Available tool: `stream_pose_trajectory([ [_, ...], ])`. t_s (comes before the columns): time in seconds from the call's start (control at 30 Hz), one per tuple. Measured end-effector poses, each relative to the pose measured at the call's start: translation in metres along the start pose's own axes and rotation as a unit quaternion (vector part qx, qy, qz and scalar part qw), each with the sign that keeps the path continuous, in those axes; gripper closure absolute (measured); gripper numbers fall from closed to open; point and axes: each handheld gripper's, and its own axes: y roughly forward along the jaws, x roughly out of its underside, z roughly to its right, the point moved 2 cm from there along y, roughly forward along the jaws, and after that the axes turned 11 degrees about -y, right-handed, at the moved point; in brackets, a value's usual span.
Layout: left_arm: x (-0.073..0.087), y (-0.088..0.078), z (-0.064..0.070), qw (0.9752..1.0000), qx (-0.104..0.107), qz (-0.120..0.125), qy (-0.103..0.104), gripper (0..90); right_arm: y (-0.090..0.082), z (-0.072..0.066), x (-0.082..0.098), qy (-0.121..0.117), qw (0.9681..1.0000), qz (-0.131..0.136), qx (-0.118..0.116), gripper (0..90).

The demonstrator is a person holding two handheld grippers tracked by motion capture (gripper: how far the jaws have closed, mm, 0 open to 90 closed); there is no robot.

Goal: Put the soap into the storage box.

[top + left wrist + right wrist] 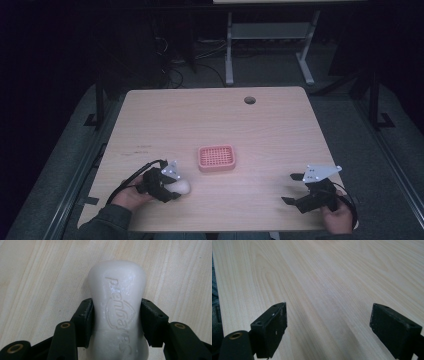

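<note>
High view: left tongs [176, 188] pinching a pale bar of soap [180, 187] low over the near left part of the desk [210, 115], just short of the pink slatted soap dish [217, 158] sitting mid-desk. Right tongs [292, 188] hovering spread and empty near the desk's near right edge, well apart from both soap and dish. Judging by the layout: carrying the soap toward the dish, with the grasp already made and the placing not yet done. Next move probably calling for a short travel forward and to the right, then lowering the bar flat onto the slats before letting go.

Left gripper view: left tongs [117, 320] pressing on the two long sides of the bar of soap [117, 305], pads touching it on both flanks, the bar sticking out past them over bare wood grain. Looking creamy white, smooth and rounded at the corners, waisted in the middle, with raised lettering and an emblem moulded into the top face. Likely slippery, so needing a steady squeeze.

Right gripper view: right tongs [347, 327] standing wide apart, holding nothing, pointing along bare desk.
</note>
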Motion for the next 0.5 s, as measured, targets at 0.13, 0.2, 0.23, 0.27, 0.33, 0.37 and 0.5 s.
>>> stream_pose_trajectory([
  [0.13,-0.0003,-0.0001,0.0003,1.0000,0.000,0.000,-0.002,48.7,0.0000,-0.0003,-0.0003,0.000,1.0000,0.000,0.000,14.1],
  [0.2,-0.0006,-0.0002,0.0006,1.0000,-0.001,-0.001,-0.001,48.9,0.0000,-0.0003,-0.0004,0.000,1.0000,0.000,0.001,14.1],
  [0.23,-0.0006,-0.0002,0.0011,1.0000,-0.002,-0.002,0.001,49.0,-0.0001,-0.0003,-0.0004,0.000,1.0000,0.000,0.001,14.1],
  [0.27,-0.0008,-0.0002,0.0015,1.0000,-0.004,-0.001,0.002,49.2,0.0000,-0.0003,-0.0003,0.000,1.0000,0.000,0.000,14.1],
  [0.33,-0.0010,-0.0004,0.0020,1.0000,-0.005,-0.002,0.003,49.3,0.0000,-0.0003,-0.0003,-0.001,1.0000,0.000,0.000,14.0],
  [0.37,-0.0011,-0.0004,0.0019,1.0000,-0.005,-0.002,0.003,49.3,0.0000,-0.0003,-0.0003,-0.001,1.0000,0.000,0.000,14.0],
  [0.5,-0.0012,-0.0003,0.0013,1.0000,-0.004,-0.002,0.000,49.5,-0.0002,-0.0004,-0.0004,-0.001,1.0000,0.001,0.000,14.1],
])
